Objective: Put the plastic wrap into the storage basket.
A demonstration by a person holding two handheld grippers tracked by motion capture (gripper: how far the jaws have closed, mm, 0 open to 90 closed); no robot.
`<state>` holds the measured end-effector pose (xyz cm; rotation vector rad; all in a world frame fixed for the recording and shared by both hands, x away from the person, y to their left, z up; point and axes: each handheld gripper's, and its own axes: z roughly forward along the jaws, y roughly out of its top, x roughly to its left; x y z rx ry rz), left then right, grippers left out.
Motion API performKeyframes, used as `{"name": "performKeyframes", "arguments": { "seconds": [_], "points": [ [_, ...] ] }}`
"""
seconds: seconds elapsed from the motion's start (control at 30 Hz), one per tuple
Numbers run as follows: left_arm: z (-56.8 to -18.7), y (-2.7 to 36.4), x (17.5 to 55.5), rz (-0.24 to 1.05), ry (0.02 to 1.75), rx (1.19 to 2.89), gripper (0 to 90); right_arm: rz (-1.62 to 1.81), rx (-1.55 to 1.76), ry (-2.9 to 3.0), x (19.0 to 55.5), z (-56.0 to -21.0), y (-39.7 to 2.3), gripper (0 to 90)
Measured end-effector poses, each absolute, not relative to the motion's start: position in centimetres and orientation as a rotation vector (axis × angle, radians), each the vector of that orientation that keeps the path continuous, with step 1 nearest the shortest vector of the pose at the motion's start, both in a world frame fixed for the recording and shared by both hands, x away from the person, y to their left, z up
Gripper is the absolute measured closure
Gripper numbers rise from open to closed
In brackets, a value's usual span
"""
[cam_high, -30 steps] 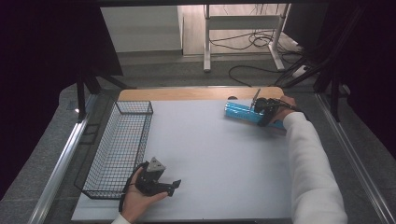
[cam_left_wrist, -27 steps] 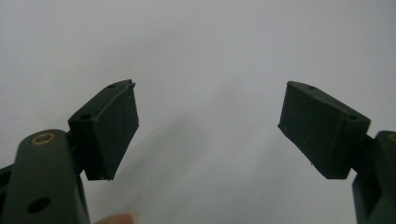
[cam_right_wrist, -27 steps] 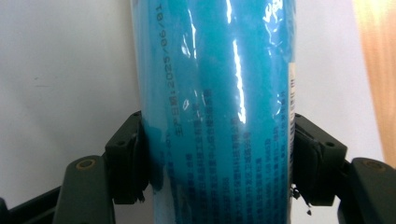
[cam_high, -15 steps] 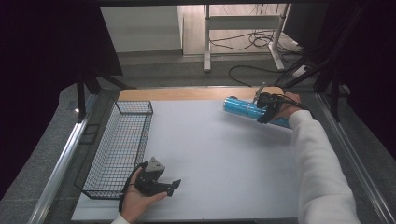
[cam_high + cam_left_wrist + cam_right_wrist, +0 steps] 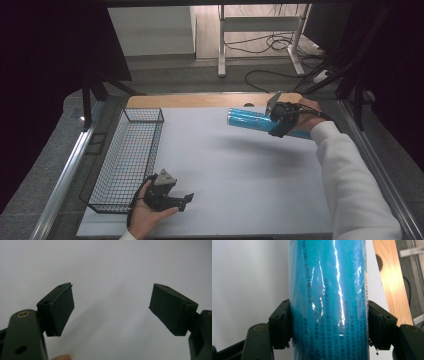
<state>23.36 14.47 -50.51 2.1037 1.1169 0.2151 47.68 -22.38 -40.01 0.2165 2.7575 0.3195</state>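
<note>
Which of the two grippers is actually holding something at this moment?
The right gripper, at the table's far right: its jaws clamp a blue tube held above the white surface. The left gripper, near the wire basket, has open, empty jaws.

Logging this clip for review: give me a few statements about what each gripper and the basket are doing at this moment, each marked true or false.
1. The right gripper grips a blue tube between its fingers. True.
2. The blue tube lies flat on the white table. False: it is held above the surface, with its shadow below.
3. The left gripper is open and holds nothing. True.
4. The wire basket has the tube inside it. False: nothing is visible inside it, and the tube is in the right gripper.
5. The basket stands at the table's left side. True.
</note>
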Motion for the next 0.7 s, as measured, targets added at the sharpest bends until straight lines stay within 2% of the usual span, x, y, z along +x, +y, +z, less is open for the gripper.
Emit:
{"name": "performKeyframes", "arguments": {
  "seconds": [0.33,0.7],
  "points": [
    [-50.0,14.6,22.7,0.224,1.112,2.087,19.5,0.356,0.090,2.756,43.8,-39.0,-20.4,31.9],
    [-49.1,14.4,22.2,0.260,1.100,2.072,19.0,0.360,-0.056,2.799,40.4,-40.7,-18.7,31.9]
  ]
}}
